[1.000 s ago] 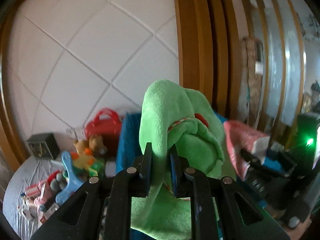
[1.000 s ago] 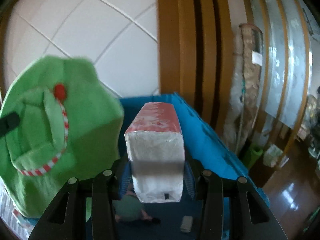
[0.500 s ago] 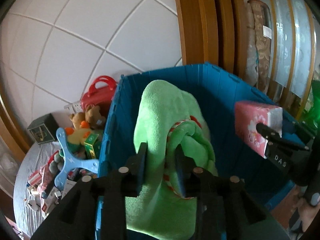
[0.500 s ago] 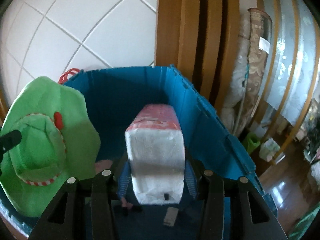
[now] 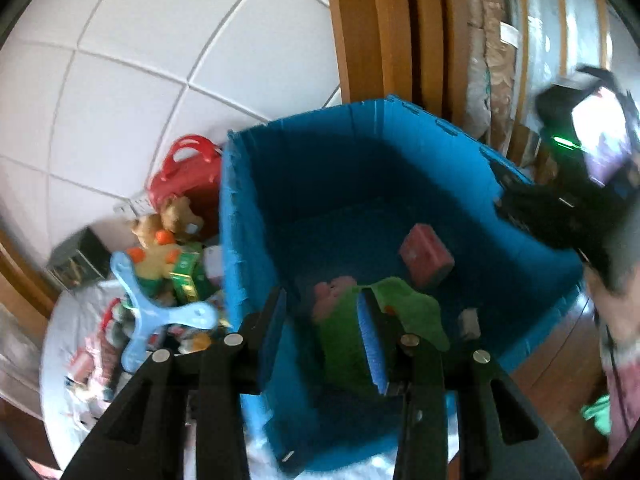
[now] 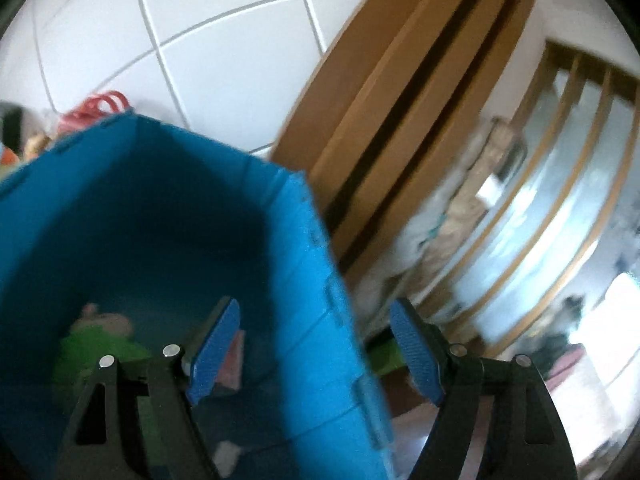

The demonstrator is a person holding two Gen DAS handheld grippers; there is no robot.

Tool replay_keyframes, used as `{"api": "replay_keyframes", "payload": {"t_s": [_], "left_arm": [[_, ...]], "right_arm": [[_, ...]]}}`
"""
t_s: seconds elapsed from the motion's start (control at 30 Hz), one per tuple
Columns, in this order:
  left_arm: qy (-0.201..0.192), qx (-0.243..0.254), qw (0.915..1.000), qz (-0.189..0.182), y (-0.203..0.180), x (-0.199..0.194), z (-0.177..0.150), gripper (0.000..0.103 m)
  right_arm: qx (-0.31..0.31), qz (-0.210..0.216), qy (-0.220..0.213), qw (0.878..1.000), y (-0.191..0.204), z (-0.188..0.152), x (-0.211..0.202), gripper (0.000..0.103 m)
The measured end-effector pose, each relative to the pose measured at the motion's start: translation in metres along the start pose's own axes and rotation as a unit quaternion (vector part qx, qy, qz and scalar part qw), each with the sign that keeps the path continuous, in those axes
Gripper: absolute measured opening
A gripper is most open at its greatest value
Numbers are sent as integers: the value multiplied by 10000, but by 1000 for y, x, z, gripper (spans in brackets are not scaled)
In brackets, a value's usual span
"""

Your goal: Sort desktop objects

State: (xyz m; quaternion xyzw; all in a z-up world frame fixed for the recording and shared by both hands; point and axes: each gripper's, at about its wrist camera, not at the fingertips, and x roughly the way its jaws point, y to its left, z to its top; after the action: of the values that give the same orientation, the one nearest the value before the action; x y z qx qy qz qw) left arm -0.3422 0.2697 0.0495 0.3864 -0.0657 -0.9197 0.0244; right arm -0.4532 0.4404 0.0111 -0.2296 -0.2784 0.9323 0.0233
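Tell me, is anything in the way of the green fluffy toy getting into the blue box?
No, nothing I can see is in the way. The green toy is already down inside the blue box, lying near a pink toy and a red packet.

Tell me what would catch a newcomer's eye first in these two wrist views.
The big blue bin fills the middle of both views. On its floor lie a green plush and a red-topped packet beside it. Left of the bin a heap of toys crowds the table, and both grippers, left gripper and right gripper, stand open above it.
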Motion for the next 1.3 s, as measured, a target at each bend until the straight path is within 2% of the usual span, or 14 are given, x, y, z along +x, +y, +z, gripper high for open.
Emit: {"api": "replay_keyframes", "payload": {"t_s": [0.07, 0.17, 0.27, 0.37, 0.47, 0.57, 0.6, 0.7, 0.77, 0.87, 1.07, 1.17, 1.3], "left_arm": [[135, 113, 9998, 21, 6, -16, -9, 37], [221, 26, 9997, 87, 23, -34, -24, 37], [310, -130, 9993, 164, 44, -51, -42, 37], [386, -189, 9986, 310, 67, -71, -68, 37], [481, -174, 9973, 521, 84, -82, -93, 37], [559, -388, 9955, 656, 106, -91, -118, 37], [533, -501, 9948, 712, 115, -95, -127, 37], [505, -828, 9925, 746, 139, -106, -148, 36], [492, -1063, 9902, 766, 159, -114, -166, 37], [395, -1319, 9869, 846, 185, -125, -193, 37], [147, -1890, 9760, 1070, 238, -131, -237, 37], [63, -2122, 9698, 1201, 259, -125, -249, 37], [-13, -2180, 9652, 1443, 276, -111, -256, 37]], "right_arm": [[-100, -357, 29, 9993, 8, 4, 4, 78], [10, -411, 381, 9984, 19, 4, 9, 77], [-43, -711, 626, 9955, 38, 0, 2, 77], [9, -901, 588, 9942, 50, -7, -21, 77], [381, -841, 432, 9948, 57, -12, -63, 77], [908, -380, 142, 9950, 69, -9, -110, 77], [1198, 7, -56, 9928, 74, -7, -134, 77], [1718, 821, -475, 9805, 91, -1, -186, 78], [1794, 1229, -635, 9740, 107, 5, -212, 79], [1764, 1734, -768, 9659, 136, 11, -243, 85], [1580, 2492, -871, 9515, 194, 11, -278, 89], [1230, 2771, -979, 9479, 232, 8, -284, 90], [883, 3050, -1126, 9415, 273, 6, -285, 91]]}}
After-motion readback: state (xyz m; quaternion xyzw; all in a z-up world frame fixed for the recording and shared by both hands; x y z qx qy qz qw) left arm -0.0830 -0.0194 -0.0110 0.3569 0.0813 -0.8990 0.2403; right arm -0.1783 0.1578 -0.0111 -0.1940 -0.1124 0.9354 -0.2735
